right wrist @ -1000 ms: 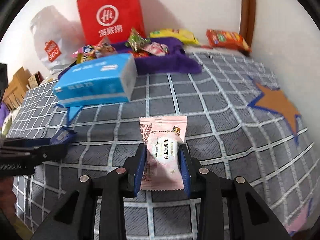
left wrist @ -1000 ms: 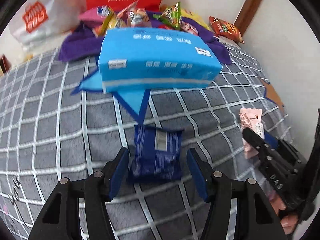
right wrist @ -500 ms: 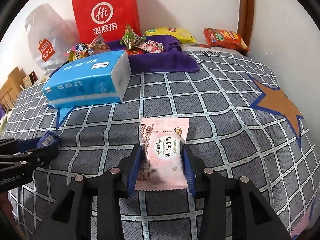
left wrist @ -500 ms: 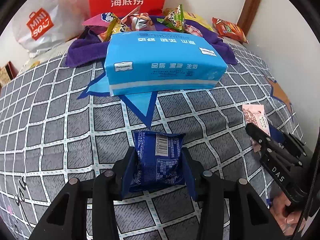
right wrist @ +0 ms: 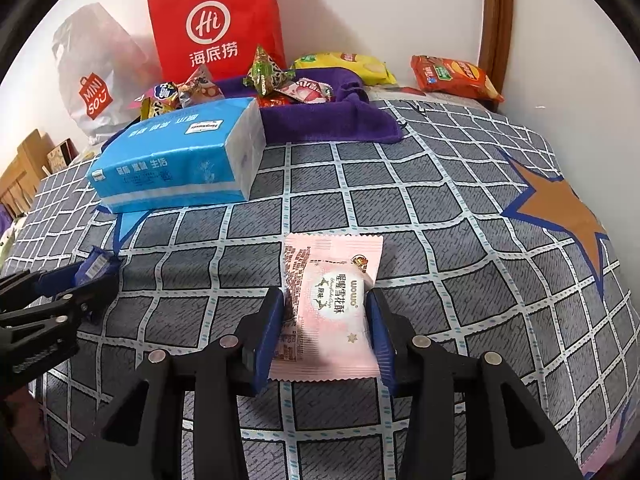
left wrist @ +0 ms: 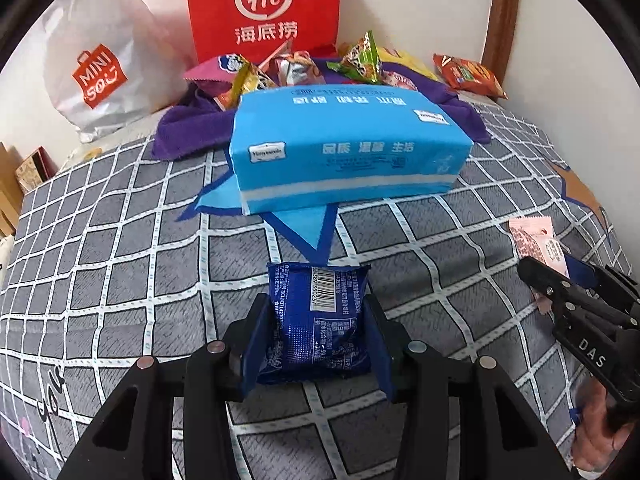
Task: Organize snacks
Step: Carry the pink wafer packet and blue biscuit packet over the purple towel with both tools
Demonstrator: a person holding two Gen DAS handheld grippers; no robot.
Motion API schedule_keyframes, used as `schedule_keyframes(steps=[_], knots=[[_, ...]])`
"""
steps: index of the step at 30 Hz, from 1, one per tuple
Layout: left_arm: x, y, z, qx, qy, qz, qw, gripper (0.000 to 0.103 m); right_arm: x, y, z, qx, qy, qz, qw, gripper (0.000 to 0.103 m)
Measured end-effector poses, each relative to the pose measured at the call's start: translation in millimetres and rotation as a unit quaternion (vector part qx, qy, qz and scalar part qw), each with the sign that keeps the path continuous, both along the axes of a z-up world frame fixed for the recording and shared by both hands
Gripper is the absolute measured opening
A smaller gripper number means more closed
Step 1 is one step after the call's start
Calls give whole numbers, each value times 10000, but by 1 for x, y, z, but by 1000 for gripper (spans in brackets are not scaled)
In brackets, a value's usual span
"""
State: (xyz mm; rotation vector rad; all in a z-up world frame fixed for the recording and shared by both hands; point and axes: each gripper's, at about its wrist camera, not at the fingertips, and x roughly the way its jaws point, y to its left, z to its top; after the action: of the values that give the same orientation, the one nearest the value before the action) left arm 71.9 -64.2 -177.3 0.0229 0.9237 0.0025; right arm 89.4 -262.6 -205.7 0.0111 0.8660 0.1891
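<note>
My left gripper [left wrist: 317, 312] is shut on a dark blue snack packet [left wrist: 318, 320] with a barcode, held just above the checked bedspread [left wrist: 120, 280]. My right gripper [right wrist: 326, 308] is shut on a pink snack packet [right wrist: 332, 304], also low over the bedspread. Each gripper shows in the other's view: the right one with the pink packet [left wrist: 536, 240] at the right edge, the left one with the blue packet [right wrist: 94, 266] at the left edge. A pile of loose snacks [left wrist: 296, 68] lies on a purple towel [right wrist: 332, 120] at the back.
A blue tissue pack [left wrist: 344, 148] lies between the grippers and the towel. A red paper bag [left wrist: 264, 8] and a white plastic bag [left wrist: 96, 80] stand against the back wall. A yellow chip bag [right wrist: 348, 66] and an orange chip bag [right wrist: 452, 76] lie at the back right.
My left gripper has closed on the blue packet and pulled back with it. My right gripper has kept its hold on the pink packet and drawn back a little.
</note>
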Motion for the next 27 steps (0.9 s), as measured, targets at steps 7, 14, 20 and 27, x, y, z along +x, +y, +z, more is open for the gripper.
schedule_keyframes(steps=[7, 14, 20, 27], knots=[[-2, 3, -1, 8, -187, 91, 9998, 46, 0, 1, 0, -38, -1, 22, 10000, 45], [-2, 0, -2, 42, -181, 102, 9998, 46, -1, 2, 0, -76, -30, 27, 10000, 46], [1, 0, 0, 23, -55, 96, 9999, 43, -3, 2, 0, -40, -79, 42, 10000, 42], [0, 13, 19, -347, 223, -1, 9992, 42, -5, -8, 8, 292, 47, -57, 9995, 33]])
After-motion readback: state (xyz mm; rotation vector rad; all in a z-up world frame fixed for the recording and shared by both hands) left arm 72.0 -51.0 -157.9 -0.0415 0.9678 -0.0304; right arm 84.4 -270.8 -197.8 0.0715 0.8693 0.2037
